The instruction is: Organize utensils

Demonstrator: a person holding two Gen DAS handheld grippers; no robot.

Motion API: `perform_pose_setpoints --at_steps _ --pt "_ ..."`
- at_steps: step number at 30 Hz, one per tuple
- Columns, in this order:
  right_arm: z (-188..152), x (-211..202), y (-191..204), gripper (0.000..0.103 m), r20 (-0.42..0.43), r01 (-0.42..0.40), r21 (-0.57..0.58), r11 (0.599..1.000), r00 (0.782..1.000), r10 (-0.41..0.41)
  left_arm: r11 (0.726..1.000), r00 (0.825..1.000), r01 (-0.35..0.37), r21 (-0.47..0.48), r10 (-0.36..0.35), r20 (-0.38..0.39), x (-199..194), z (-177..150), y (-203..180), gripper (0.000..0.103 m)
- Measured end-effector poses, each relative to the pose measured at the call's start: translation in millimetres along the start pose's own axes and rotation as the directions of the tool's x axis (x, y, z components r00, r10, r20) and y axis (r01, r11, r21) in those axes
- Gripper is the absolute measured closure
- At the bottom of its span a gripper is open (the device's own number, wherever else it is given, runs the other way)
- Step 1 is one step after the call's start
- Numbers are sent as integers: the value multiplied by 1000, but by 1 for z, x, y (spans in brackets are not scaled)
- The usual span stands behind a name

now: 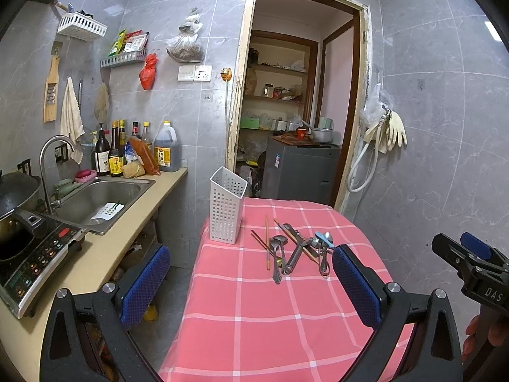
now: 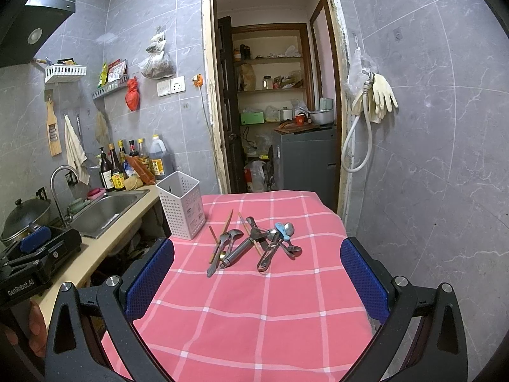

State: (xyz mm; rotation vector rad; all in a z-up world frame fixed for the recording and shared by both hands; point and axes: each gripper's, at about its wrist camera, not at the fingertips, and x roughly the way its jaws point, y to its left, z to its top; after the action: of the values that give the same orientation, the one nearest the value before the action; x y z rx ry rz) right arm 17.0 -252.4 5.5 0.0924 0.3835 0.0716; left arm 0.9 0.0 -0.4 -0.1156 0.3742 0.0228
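Observation:
A heap of utensils (image 1: 296, 250) (image 2: 254, 245) lies on the far half of the pink checked tablecloth (image 1: 254, 318) (image 2: 248, 318): metal spoons, wooden chopsticks, a metal peeler and a blue-handled spoon (image 2: 281, 230). A white perforated holder (image 1: 226, 205) (image 2: 183, 205) stands upright at the table's far left corner and looks empty. My left gripper (image 1: 251, 286) hangs open over the near part of the table, short of the heap. My right gripper (image 2: 257, 283) is open too, also nearer than the heap, with nothing between its blue pads.
A counter (image 1: 105, 254) with a steel sink (image 1: 98, 202), sauce bottles (image 1: 133, 149) and an induction cooker (image 1: 35, 261) runs along the left. A doorway (image 1: 302, 95) opens behind the table onto shelves and a grey appliance (image 1: 300, 170). A hand (image 1: 483, 334) grips the right tool's handle.

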Motion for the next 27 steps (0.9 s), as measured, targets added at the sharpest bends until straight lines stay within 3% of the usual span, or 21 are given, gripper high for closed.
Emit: perform_pose_setpoints --at_steps 27 --pt "0 2 0 1 -3 0 -1 1000 1000 0 1000 1000 0 -3 0 -3 3 -11 2 0"
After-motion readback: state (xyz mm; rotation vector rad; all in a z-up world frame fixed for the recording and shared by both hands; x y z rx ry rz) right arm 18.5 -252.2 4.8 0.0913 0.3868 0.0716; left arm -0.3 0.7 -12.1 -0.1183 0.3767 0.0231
